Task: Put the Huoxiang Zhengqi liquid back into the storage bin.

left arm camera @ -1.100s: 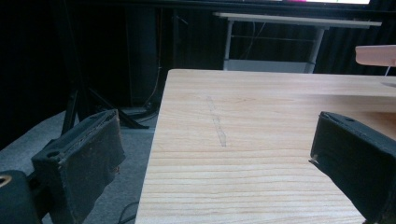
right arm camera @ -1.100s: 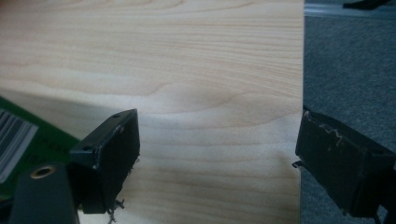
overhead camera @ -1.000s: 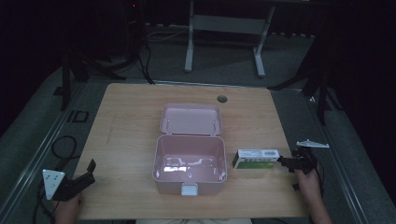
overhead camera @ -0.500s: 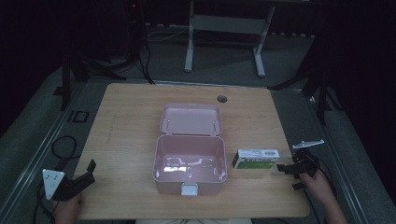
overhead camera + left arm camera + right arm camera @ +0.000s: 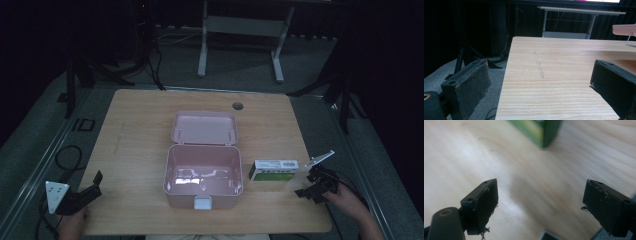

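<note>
Right tongs (image 5: 311,190), jaws wide, have drawn back from the green box (image 5: 273,170); left tongs (image 5: 89,189) stay wide.

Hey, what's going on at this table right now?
A person sits at a wooden table with a gripper in each hand. An open pink box lies in the middle, lid flat behind it. A green and white carton lies just right of it. The right gripper, jaws open, is near the carton without touching it. The left gripper, also open, rests at the near left corner.

A light wooden desk (image 5: 140,125) stands on grey carpet (image 5: 40,130); at twelve o'clock, a white-legged table (image 5: 240,30) sits in darkness.
</note>
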